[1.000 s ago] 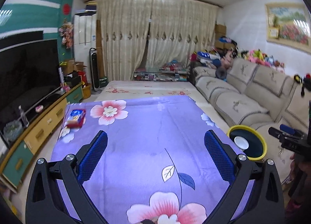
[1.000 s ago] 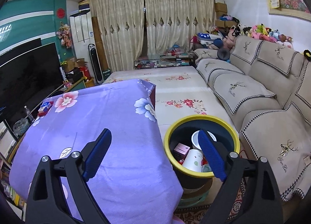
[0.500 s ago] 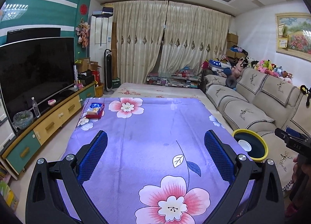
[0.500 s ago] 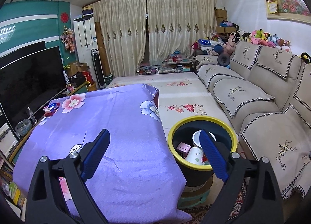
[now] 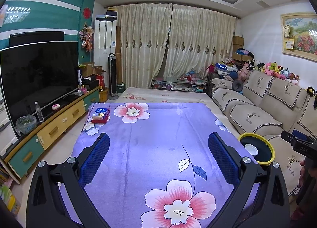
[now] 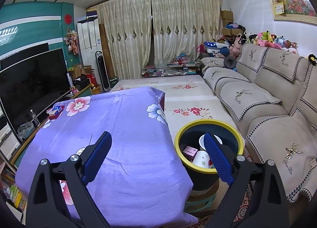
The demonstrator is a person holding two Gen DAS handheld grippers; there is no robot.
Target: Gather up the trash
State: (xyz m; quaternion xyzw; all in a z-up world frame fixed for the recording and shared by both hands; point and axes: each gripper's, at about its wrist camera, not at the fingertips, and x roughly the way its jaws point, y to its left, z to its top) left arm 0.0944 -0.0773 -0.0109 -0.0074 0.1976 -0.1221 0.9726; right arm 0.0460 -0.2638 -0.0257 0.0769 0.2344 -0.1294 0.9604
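Grippers: left gripper point(image 5: 158, 160) and right gripper point(image 6: 158, 160) both wide apart, holding nothing; 1 bin point(image 6: 210, 127) under right gripper, 2 cups point(image 6: 201, 158) inside; 1 box point(image 5: 100, 115) far ahead-left of left gripper.

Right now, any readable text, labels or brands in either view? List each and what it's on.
"DAS" on the right gripper.
"Yan Xin", roughly, in script embroidered on the sofa cover; spelling uncertain.
Label at the tower fan base: too blurred.
Box on the table: print too small.
Cup in the trash bin: no readable text.
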